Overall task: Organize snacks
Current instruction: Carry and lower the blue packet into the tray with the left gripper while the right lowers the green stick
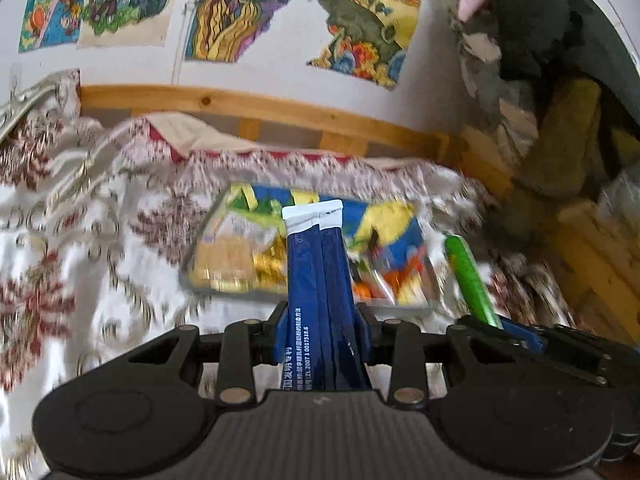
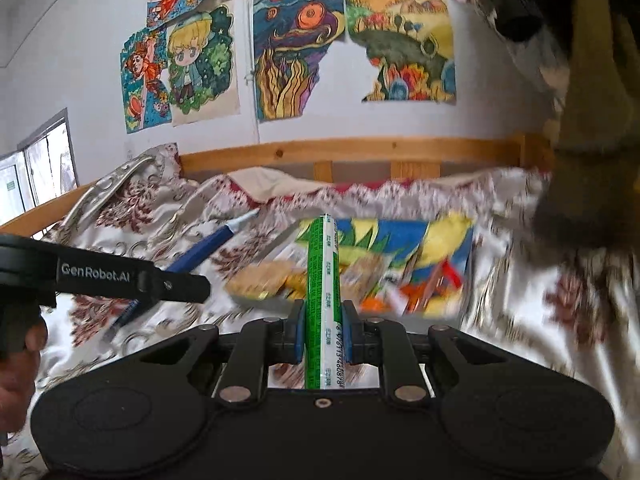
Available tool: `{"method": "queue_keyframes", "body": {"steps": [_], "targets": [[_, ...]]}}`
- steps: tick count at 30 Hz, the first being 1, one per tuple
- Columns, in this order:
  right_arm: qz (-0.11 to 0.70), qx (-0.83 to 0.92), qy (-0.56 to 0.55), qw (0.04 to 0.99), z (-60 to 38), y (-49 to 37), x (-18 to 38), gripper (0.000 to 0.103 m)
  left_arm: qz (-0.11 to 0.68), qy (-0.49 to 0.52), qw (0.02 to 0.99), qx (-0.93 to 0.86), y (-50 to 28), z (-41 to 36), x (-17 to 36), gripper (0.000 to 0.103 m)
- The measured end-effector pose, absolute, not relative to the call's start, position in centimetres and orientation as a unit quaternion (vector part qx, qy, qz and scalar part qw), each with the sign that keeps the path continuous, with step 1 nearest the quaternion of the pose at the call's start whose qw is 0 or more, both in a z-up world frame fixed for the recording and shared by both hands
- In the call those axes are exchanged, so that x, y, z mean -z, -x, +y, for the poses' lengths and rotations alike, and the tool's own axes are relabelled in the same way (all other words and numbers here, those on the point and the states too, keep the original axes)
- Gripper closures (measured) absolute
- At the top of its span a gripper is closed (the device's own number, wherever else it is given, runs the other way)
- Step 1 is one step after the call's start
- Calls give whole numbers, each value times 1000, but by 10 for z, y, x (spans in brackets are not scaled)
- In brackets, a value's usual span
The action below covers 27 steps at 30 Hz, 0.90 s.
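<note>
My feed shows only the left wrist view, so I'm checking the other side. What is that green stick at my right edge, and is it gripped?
Observer: The right hand-held gripper is shut on the green stick pack, which stands upright between its pads.
Operator: Any print on it?
Observer: A white strip with a barcode number runs down its side.
Operator: How does my blue sachet look from there?
Observer: The blue sachet juts out slanted from the left hand-held gripper, above the patterned cloth.

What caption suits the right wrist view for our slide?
Right gripper clamps a green-and-white snack stick above a colourful snack tray on a patterned bedspread.
</note>
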State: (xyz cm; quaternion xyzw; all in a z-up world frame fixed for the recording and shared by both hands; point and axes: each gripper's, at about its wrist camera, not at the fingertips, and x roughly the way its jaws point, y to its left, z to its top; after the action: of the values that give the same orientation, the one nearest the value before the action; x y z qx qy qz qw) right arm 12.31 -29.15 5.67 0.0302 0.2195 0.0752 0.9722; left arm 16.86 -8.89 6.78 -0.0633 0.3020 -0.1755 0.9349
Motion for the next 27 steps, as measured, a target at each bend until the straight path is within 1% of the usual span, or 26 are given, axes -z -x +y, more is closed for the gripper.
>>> {"method": "queue_keyframes", "body": {"steps": [4,8,11,16,22,27], "targets": [[204,-68,-36,976,-308,-170,-60,84,299,79,936,171,-216,-96,-73,66],[198,-52,-54,977,-331,-219,-54,84,300,70,934,179,-264,-116,-68,66],[199,-39,-74,976,-345,-251,-43,84,305,67,932,186,-300,-135,-57,66],[202,-20,-85,976,-367,-287,-9,84,331,72,921,191,-348,-159,-26,66],[218,-14,-126,968,-386,-309,29,84,368,59,914,161,-381,-168,8,66],[223,-16,-136,965,-381,-316,40,84,381,55,912,138,-385,-167,25,66]]}}
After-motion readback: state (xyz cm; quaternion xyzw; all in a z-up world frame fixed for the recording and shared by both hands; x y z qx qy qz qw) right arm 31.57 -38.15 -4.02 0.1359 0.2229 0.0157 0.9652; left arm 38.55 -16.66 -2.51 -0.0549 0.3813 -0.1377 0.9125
